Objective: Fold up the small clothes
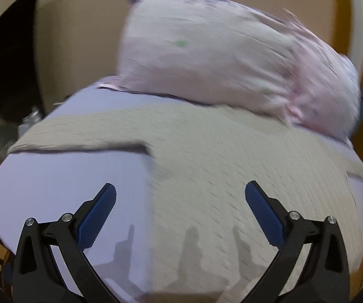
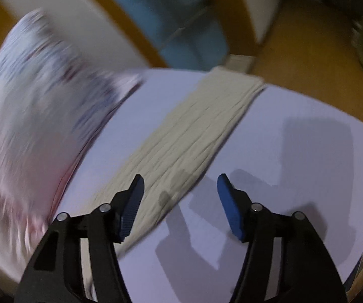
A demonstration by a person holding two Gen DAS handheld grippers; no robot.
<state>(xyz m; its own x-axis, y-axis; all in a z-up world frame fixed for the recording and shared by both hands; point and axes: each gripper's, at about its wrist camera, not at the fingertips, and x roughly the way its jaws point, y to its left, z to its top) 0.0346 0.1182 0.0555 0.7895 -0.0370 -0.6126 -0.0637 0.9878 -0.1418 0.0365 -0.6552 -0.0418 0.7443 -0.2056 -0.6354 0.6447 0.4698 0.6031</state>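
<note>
A beige ribbed garment [image 1: 219, 176] lies flat on a pale lilac sheet [image 1: 67, 181]; one sleeve reaches left. My left gripper [image 1: 180, 197] is open and empty, hovering just above the garment's near left part. In the right wrist view a long beige sleeve or folded strip [image 2: 189, 136] of the garment runs diagonally across the sheet [image 2: 295, 151]. My right gripper [image 2: 180, 189] is open and empty above the strip's near end. Both views are blurred by motion.
A pink patterned pillow [image 1: 232, 58] lies at the far side of the sheet, touching the garment's far edge; it also shows in the right wrist view [image 2: 29, 116] at left. Wooden floor [image 2: 320, 50] and a blue object [image 2: 181, 17] lie beyond the sheet's edge.
</note>
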